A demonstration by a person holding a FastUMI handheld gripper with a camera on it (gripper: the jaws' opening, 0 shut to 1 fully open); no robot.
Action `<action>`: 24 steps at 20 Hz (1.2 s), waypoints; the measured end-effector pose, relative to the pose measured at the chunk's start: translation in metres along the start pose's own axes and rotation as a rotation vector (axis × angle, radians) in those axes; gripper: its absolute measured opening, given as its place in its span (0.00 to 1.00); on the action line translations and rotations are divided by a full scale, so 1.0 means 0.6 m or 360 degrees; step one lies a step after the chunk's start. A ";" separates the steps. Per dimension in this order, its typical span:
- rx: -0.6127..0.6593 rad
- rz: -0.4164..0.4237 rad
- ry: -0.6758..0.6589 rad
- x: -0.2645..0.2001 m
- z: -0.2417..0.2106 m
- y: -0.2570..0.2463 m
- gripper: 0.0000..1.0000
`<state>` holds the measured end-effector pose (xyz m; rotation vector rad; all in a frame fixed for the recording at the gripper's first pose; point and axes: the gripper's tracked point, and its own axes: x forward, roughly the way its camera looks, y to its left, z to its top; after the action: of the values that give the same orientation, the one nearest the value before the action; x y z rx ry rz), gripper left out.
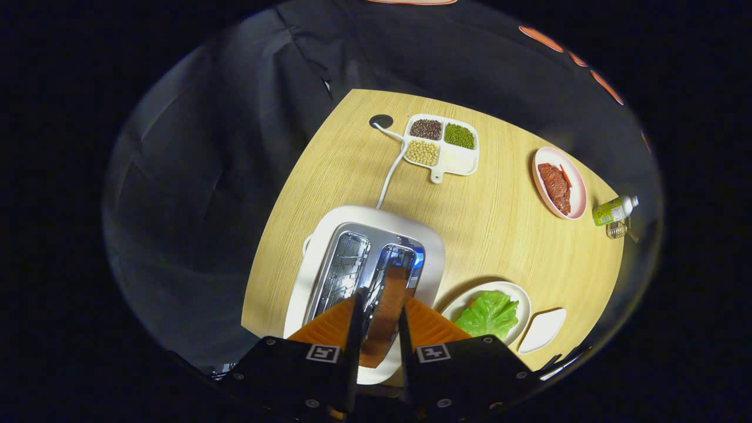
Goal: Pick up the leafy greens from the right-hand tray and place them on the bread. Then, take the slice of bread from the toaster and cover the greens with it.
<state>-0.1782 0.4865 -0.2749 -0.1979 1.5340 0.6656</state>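
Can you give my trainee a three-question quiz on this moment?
1. True or false: the tool grips a bread slice at the toaster.
2. Where are the leafy greens? A) round plate B) divided tray C) toaster
3. Fill in: the pink plate holds ____.

Key: 1 true; 2 A, the white round plate beside the toaster; 3 meat slices.

A pale wooden table (505, 235) sits under bright light, its grain running clean across the top. A round cable port (381, 121) is set near its far edge. Black cloth (235, 147) hangs in soft folds behind, all shadow.
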 end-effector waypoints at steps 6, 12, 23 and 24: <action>0.0072 0.0106 -0.0049 -0.019 0.007 0.003 0.12; 0.0151 0.0332 -0.0227 -0.103 0.009 -0.022 0.09; 0.0333 0.0624 -0.0452 -0.180 -0.060 -0.161 0.09; 0.0357 0.0641 -0.0454 -0.173 -0.069 -0.178 0.09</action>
<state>-0.1487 0.3502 -0.2084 0.3716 1.3671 0.7915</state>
